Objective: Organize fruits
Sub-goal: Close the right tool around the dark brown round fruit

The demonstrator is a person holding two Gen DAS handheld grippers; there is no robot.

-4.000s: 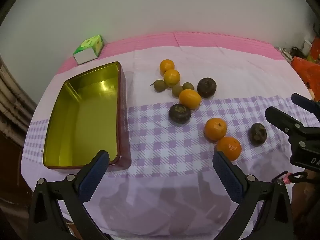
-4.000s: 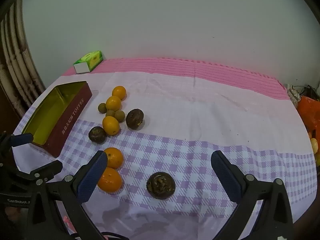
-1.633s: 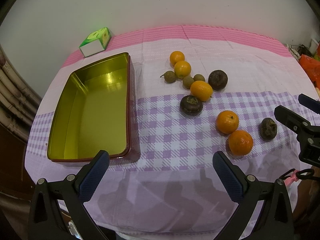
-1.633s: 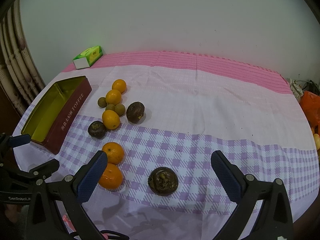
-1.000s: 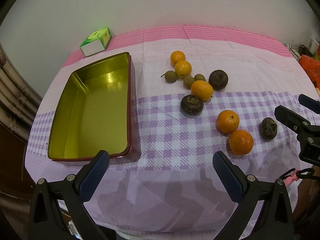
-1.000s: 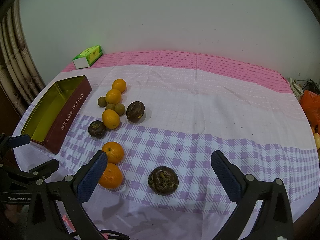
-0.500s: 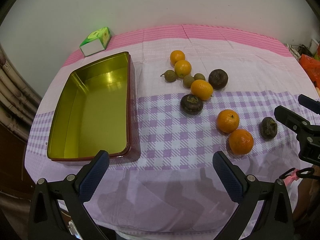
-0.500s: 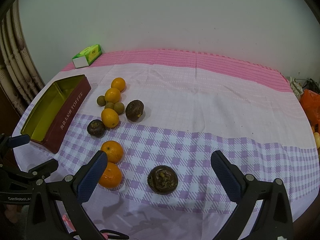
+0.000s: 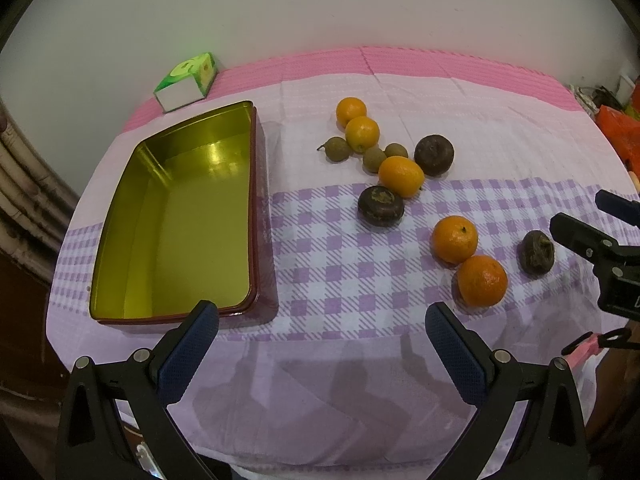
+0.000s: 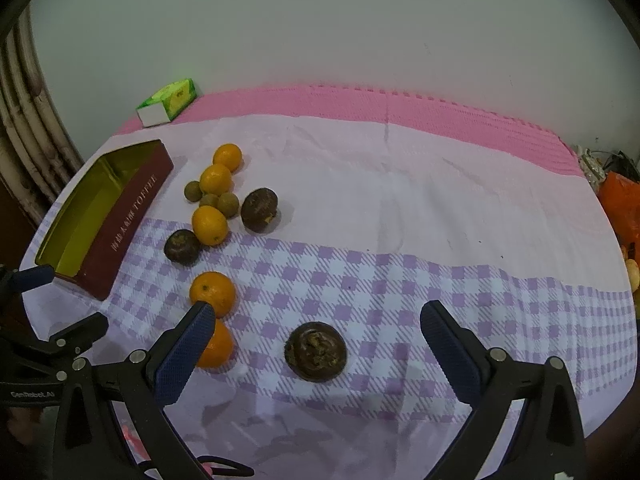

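Observation:
An empty gold-lined tin (image 9: 120, 208) with dark red walls sits at the table's left; it also shows in the right wrist view (image 10: 132, 204). Several oranges, small green-brown fruits and dark brown fruits lie to its right, among them an orange (image 9: 482, 281) and a dark fruit (image 9: 536, 257). My left gripper (image 9: 322, 344) is open and empty above the front edge. My right gripper (image 10: 316, 350) is open, with a dark brown fruit (image 10: 316, 351) on the cloth between its fingers and an orange (image 10: 218, 346) behind its left finger.
A green and white carton (image 9: 186, 82) stands at the back left by the wall. Pink and purple-checked cloth (image 10: 400, 272) covers the round table. Orange bags (image 10: 622, 204) lie off the right edge. Pipes (image 10: 24, 120) run at the left.
Both views have barely shifted in the last second; earlier both grippers rose slightly and drew back. Nothing was gripped or moved.

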